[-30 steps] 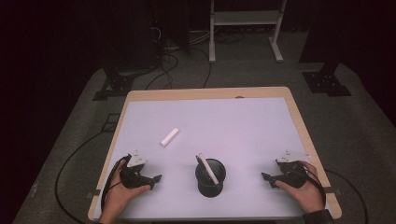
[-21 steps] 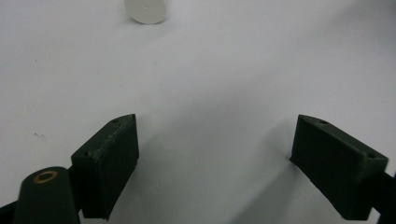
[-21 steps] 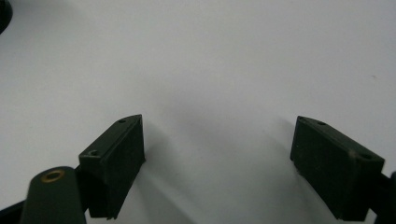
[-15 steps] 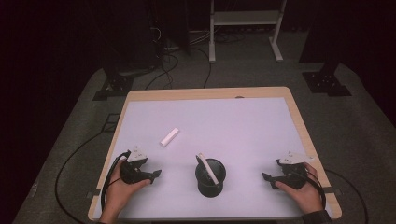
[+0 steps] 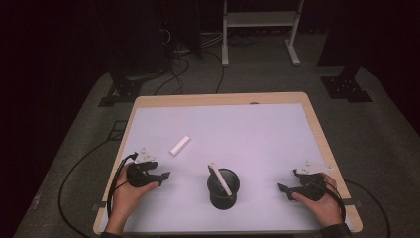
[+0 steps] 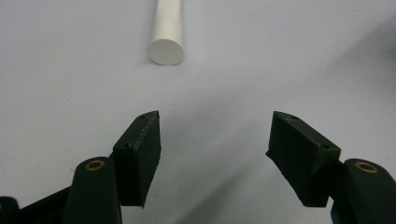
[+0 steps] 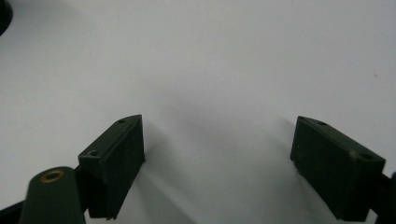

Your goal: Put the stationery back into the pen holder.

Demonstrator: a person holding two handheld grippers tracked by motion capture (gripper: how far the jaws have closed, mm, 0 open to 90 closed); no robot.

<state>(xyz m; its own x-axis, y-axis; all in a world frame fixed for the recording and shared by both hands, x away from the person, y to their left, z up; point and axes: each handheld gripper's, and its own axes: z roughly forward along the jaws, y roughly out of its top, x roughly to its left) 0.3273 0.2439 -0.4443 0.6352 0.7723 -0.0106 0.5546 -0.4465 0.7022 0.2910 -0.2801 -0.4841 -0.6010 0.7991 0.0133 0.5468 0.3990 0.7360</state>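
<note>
A short white cylinder lies on the white table mat, left of centre. In the left gripper view its round end faces me, a little beyond the jaws. A black cup stands near the front middle with a white stick leaning in it. My left gripper rests low at the front left, open and holding nothing. At the front right my right gripper is open over bare mat.
The table has a wooden rim. Cables trail over the grey floor at the left. A white stand and dark equipment feet stand behind the table. A dark edge, probably the cup, shows in the right gripper view's top-left corner.
My left gripper has edged slightly forward toward the white cylinder. The right gripper, the cup and the cylinder have stayed put.
</note>
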